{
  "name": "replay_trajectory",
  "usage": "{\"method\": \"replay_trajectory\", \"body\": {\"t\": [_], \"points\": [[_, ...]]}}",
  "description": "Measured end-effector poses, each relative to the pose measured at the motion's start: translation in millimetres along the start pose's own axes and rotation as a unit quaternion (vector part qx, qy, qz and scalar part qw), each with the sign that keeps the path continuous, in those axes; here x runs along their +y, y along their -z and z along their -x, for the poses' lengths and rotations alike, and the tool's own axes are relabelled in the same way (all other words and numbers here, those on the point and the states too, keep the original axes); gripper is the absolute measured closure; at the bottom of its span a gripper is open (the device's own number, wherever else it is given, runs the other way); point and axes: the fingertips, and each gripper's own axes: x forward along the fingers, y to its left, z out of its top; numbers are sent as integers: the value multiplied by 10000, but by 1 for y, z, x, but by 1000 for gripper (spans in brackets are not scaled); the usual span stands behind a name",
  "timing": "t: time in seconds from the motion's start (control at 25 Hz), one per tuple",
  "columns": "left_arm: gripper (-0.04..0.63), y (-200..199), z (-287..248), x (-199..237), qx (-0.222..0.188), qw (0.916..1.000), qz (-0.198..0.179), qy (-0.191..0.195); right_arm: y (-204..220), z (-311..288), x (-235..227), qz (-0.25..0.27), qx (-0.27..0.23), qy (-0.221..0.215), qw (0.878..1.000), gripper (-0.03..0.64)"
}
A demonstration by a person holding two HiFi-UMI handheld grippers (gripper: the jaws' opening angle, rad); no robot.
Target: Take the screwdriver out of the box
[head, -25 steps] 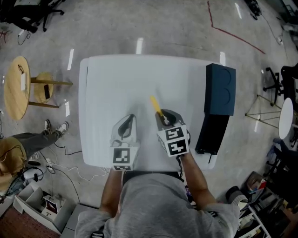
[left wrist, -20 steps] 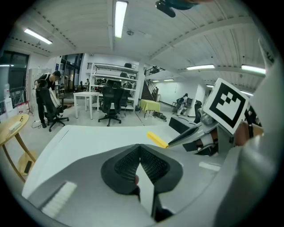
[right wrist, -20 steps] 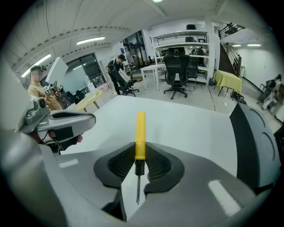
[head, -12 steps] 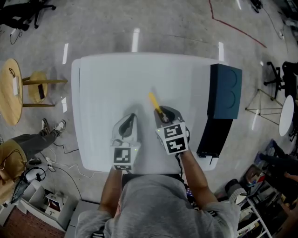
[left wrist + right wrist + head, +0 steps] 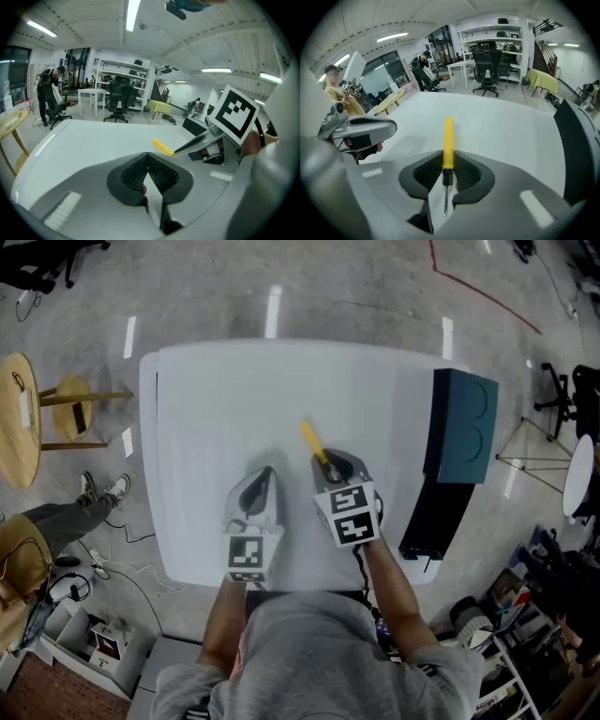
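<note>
The thin screwdriver with the yellow plastic handle (image 5: 448, 136) is out of the open dark blue box (image 5: 461, 427) and well apart from it. The right gripper (image 5: 448, 160) squeezes it where the handle meets the metal part, over the white table (image 5: 206, 409). The left gripper (image 5: 148, 161) is pressed closed with nothing in it. I think only putting the screwdriver down is left.

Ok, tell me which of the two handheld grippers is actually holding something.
The right gripper: its jaws clamp the yellow-handled metal screwdriver. The left gripper is shut, with nothing between its jaws.
</note>
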Motion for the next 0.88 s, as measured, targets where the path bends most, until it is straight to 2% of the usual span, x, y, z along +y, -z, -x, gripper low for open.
{"method": "replay_trajectory", "body": {"t": [0.64,0.88], "points": [[583,5,17,2,-84,9999,54,-120,8,-10,0,-98,66,95,9999,529],[583,1,31,0,-199,9996,25,-199,6,1,3,-59,-263,120,9996,488]]}}
